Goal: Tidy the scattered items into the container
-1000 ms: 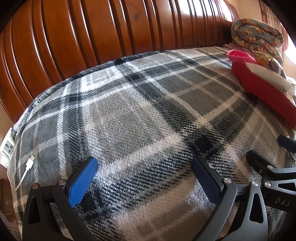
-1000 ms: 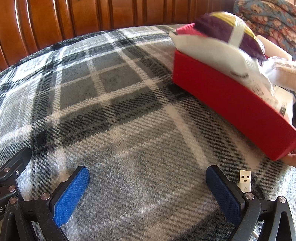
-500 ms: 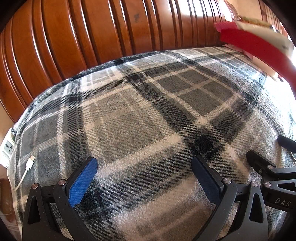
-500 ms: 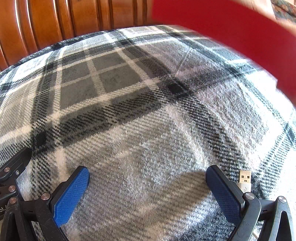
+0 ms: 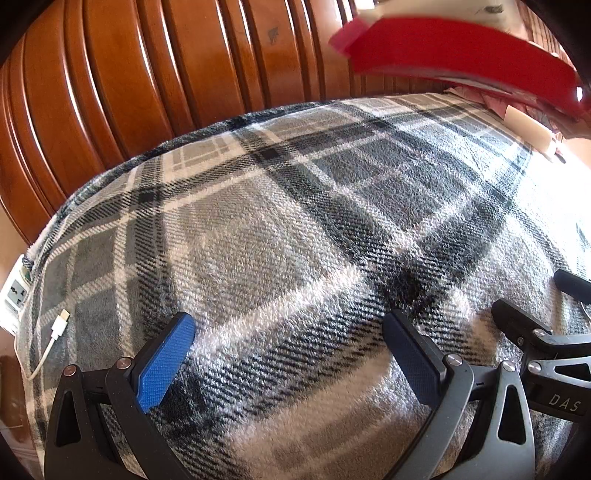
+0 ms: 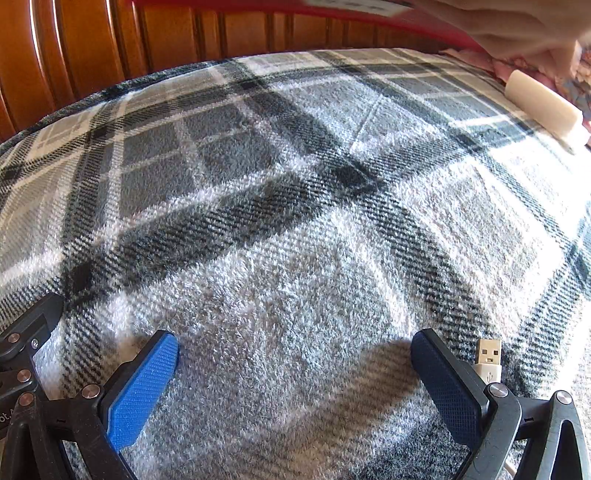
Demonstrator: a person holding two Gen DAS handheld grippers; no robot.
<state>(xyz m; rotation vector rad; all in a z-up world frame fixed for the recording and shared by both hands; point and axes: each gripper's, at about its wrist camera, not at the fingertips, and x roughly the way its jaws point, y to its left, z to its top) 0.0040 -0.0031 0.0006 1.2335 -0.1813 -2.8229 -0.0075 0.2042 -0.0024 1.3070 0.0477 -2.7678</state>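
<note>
Both grippers sit low over a bed with a gray, black and white plaid blanket (image 5: pixel 280 236). The left gripper (image 5: pixel 288 339) has its two blue fingers wide apart, and nothing is between them. The right gripper (image 6: pixel 295 365) is spread wide too, with only blanket between its fingers.

The red box (image 5: pixel 461 55) is up in the air at the far right, above the blanket, not touching it. It looks blurry. In the right view only its red edge shows along the top, and a bare hand (image 6: pixel 517 29) is on it at the far right. Something white shows on top of the box, but I cannot tell what it is.

A brown wood headboard (image 5: pixel 166 81) stands at the far end of the bed.

A white plug (image 6: pixel 487 360) lies on the blanket just beside the right finger of the right gripper. Another white cable (image 5: pixel 55 332) lies at the left edge of the bed, near a white power strip (image 5: pixel 14 295). A pale tube (image 6: pixel 543 105) lies on the blanket at the far right.
</note>
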